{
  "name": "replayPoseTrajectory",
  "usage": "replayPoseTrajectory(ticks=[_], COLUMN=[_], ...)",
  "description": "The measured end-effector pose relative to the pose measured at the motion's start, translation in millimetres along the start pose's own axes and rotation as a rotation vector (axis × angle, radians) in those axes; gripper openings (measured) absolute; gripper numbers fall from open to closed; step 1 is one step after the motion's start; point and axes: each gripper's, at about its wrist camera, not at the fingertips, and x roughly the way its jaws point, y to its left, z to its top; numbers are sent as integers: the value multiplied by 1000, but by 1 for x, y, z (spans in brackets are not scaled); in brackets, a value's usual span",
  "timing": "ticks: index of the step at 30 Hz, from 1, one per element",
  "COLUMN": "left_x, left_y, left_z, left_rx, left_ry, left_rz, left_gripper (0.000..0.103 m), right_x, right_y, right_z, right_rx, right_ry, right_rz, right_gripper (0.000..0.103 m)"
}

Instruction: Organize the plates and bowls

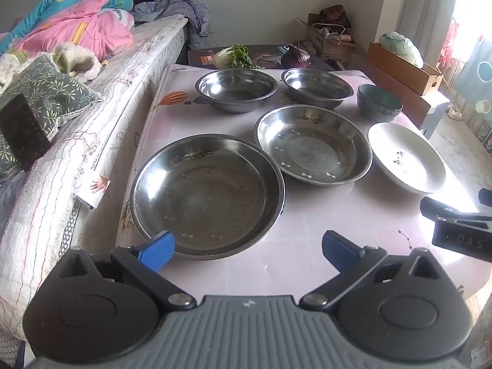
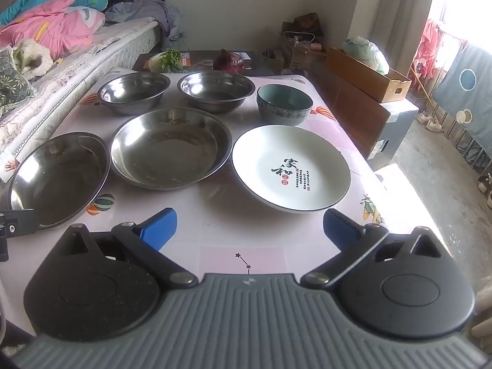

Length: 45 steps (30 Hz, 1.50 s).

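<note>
Both claws spread wide, empty, above the surface (image 2: 190, 215).
My left claw (image 1: 247, 250) has the large steel plate (image 1: 206, 196) at eleven o'clock, touching nothing; my right claw (image 2: 249, 230) has the white plate (image 2: 290, 169) at one o'clock.

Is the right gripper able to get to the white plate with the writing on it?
Probably yes. The right gripper is open and empty, and the white plate lies just ahead of it on the table. Nothing sits between them, only bare tabletop.
</note>
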Motion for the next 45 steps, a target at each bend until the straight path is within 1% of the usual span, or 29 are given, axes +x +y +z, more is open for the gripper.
replayPoseTrajectory(ticks=[17,25,45], left_x=[-2,-1,3], left_y=[6,11,12], left_z=[-1,-2,0], left_rx=[-9,-21,-23], left_ry=[7,13,23], left_rz=[-8,-19,-17], left_gripper=[103,103,103], right_x=[-3,-3,0], right_y=[4,6,5], right_z=[4,4,5], right_rx=[-15,-18,-13], right_ry=[-11,-4,10], right_rz=[5,3,1], right_gripper=[102,102,102])
